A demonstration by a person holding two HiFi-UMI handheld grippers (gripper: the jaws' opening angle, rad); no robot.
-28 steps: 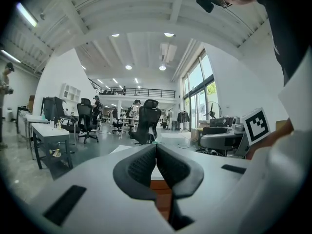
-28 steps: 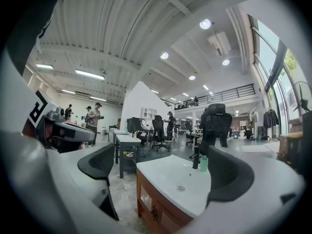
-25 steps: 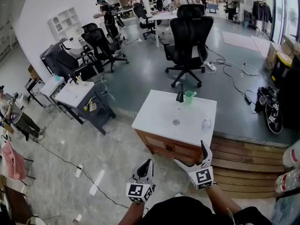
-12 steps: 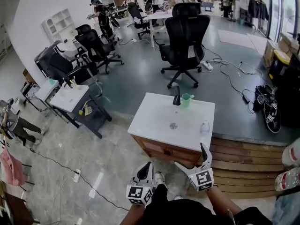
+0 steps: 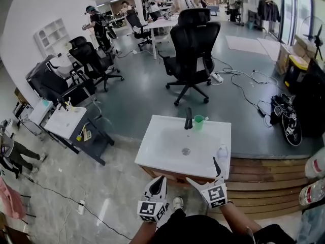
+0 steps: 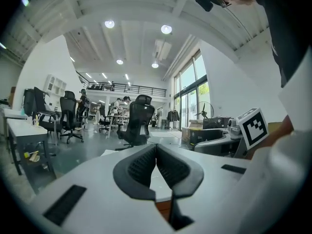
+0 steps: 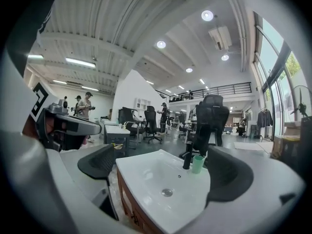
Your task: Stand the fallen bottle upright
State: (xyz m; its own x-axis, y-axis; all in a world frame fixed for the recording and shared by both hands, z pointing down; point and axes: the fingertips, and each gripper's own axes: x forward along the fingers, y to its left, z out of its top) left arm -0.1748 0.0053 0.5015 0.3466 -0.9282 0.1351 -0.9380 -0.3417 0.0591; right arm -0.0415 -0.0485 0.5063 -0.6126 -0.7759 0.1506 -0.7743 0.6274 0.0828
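Stepping closer, we bring the fallen clear plastic bottle [image 5: 222,153] on the white washbasin [image 5: 152,151] near our wide-spread right gripper [image 5: 202,170]; the left gripper [image 5: 160,178] has its jaws pressed together.

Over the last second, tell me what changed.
The person stepped closer to the sink, which now sits just ahead of both claws; the right claw reaches near the bottle. Nothing was gripped or released. The left claw stays shut, the right claw open and empty; bottle, cup and tap unmoved.

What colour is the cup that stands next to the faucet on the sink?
Light green; the right gripper view shows the cup best.
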